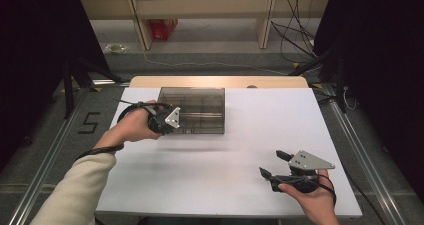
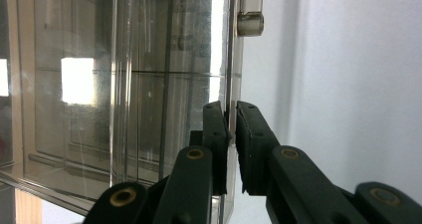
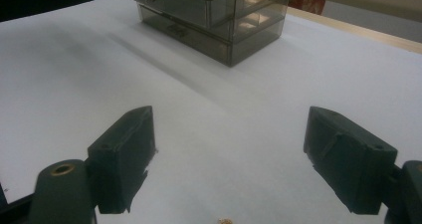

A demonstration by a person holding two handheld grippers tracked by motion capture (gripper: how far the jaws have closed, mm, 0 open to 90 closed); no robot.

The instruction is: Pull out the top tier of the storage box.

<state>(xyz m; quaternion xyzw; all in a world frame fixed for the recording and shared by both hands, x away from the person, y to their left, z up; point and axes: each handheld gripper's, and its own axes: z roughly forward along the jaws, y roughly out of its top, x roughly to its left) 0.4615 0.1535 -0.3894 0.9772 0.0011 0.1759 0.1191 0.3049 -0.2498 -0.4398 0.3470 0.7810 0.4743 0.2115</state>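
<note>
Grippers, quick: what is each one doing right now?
Left gripper: closed on the clear box's thin edge.
Right gripper: open, holding nothing.

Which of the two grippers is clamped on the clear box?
The left gripper: its fingers pinch a thin edge of the clear plastic box. The right gripper is open, apart from the box, above the white table.

Bare table beside organizer box

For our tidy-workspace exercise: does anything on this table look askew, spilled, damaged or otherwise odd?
Nothing stands out. The smoky clear plastic compartment box sits square and intact on the white table. The left gripper pinches a thin edge of the box; the right gripper hangs open over bare table.
</note>
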